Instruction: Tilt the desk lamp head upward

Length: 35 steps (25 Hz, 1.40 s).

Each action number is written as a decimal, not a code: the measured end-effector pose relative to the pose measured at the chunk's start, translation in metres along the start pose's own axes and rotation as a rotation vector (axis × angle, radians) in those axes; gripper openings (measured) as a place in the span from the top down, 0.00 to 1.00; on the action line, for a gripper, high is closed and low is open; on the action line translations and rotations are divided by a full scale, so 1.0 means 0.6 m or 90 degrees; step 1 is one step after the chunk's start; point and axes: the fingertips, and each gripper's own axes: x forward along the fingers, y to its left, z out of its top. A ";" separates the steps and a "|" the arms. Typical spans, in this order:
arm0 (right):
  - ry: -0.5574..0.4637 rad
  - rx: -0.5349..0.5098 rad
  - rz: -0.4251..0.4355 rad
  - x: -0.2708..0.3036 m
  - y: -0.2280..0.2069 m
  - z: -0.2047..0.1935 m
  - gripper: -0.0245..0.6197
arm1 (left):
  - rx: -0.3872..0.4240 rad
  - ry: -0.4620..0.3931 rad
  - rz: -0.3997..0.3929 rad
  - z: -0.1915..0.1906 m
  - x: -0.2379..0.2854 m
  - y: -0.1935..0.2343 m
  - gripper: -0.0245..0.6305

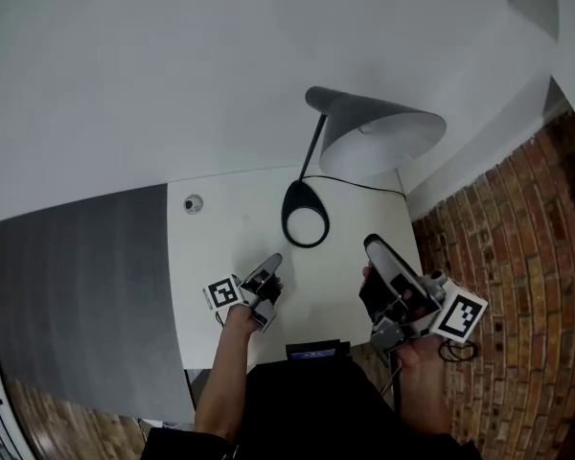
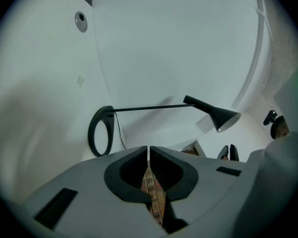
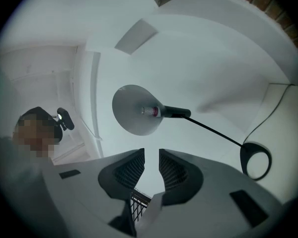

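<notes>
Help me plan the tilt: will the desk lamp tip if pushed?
Likely tippy: the wide lamp head hangs far out on a thin stem from a small ring base. The base may also slide on the smooth white desk.

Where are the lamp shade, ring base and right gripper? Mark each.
lamp shade [image 1: 383, 140], head view, outer cone.
ring base [image 1: 301, 197], head view, solid top part.
right gripper [image 3: 151, 153], right gripper view, gap between jaw tips.

The desk lamp stands near the back of the white surface. Its black ring-shaped base lies flat there. A thin black stem rises slanted from the base to the cone-shaped head, dark outside and pale inside. The head's open mouth tips downward, showing its bulb. A thin black cord runs from the base toward the surface's right edge.
</notes>
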 end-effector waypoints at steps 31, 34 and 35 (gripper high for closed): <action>0.109 0.150 0.101 -0.341 0.032 -0.186 0.91 | 0.213 0.000 -0.073 -0.393 -0.070 -0.353 0.95; 0.110 0.165 0.109 -0.366 0.043 -0.200 0.91 | 0.211 -0.010 -0.062 -0.416 -0.086 -0.356 0.95; 0.110 0.163 0.112 -0.373 0.048 -0.203 0.91 | 0.213 -0.010 -0.062 -0.421 -0.089 -0.359 0.95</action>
